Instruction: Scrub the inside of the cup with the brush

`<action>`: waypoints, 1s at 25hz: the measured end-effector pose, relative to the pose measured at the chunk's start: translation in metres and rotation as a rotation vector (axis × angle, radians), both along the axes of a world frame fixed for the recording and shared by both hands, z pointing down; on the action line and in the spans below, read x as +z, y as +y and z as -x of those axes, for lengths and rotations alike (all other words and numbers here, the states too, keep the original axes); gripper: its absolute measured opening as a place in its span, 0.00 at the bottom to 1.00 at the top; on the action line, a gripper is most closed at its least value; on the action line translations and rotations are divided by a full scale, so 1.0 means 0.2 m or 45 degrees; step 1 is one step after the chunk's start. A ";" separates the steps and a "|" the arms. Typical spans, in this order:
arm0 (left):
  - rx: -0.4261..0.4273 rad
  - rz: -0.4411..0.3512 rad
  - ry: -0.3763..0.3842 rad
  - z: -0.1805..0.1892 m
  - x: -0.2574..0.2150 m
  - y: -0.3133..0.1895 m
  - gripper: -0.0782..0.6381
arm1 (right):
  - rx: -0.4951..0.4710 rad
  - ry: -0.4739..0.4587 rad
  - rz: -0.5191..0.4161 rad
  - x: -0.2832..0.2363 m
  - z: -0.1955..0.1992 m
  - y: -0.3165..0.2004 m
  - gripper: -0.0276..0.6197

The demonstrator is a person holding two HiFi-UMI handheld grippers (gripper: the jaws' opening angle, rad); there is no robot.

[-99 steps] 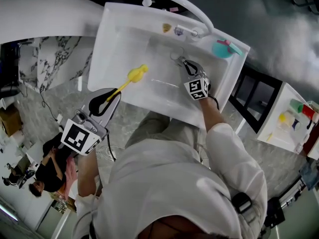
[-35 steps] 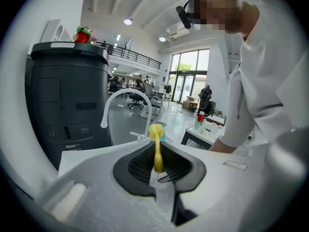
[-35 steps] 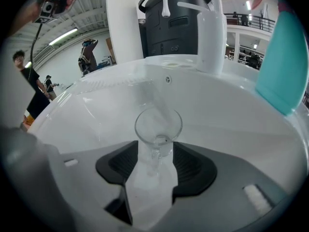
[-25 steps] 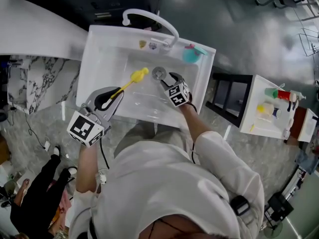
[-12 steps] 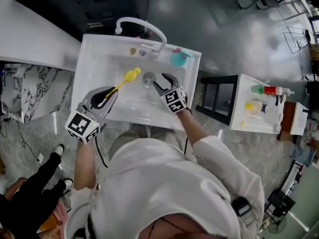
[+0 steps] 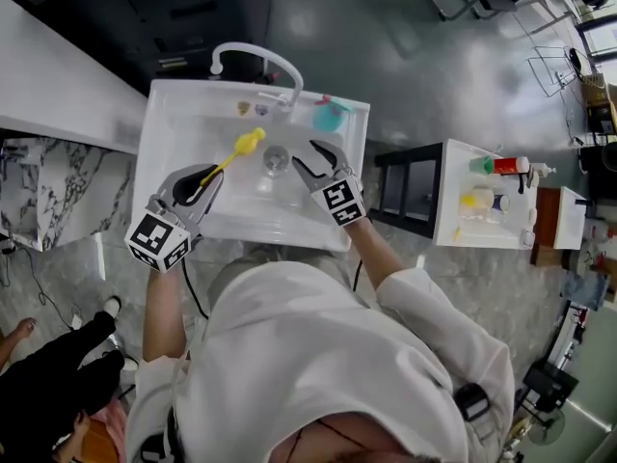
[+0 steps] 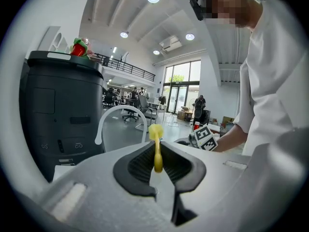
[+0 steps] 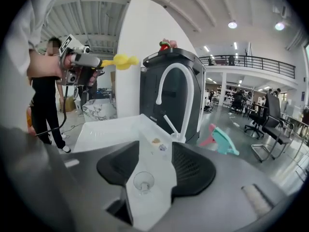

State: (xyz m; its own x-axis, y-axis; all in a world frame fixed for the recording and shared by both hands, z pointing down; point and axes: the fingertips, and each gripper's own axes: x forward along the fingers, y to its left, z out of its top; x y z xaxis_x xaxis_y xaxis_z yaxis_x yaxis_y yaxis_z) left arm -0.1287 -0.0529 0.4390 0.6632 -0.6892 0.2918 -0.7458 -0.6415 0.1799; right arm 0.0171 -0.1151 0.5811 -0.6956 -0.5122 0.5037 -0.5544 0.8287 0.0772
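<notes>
Your left claw (image 7: 157, 164) is clamped on the brush (image 7: 155, 138) handle, with the yellow head raised over the sink (image 6: 159, 133). Your right claw (image 8: 155, 166) gapes wide and empty above the cup (image 8: 143, 181), which seems to stand upright on the sink floor.

Brush (image 7: 155, 149) handle: the lower end is hidden between the pads of the left gripper (image 7: 157, 146); its tip cannot be seen.
Cup (image 8: 143, 181): clear glass on the floor of the sink (image 6: 174, 114). In the head view it is too small to tell apart from the drain, and upright or tipped cannot be told.
Small items (image 8: 156, 141) at the faucet base: two, too small to identify.
Spray bottle (image 8: 223, 141): the lower part is hidden behind a jaw of the right gripper (image 8: 155, 151).
Bottles (image 6: 492, 186) on the side shelf: too small for labels to be read.
</notes>
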 end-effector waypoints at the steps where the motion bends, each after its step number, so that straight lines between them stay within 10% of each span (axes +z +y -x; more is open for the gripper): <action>1: 0.003 -0.006 -0.002 -0.01 -0.01 0.00 0.16 | 0.003 -0.013 -0.012 -0.04 -0.01 0.00 0.37; 25: 0.004 -0.121 0.015 -0.11 -0.16 -0.06 0.16 | 0.049 -0.250 -0.264 -0.82 -0.21 0.05 0.35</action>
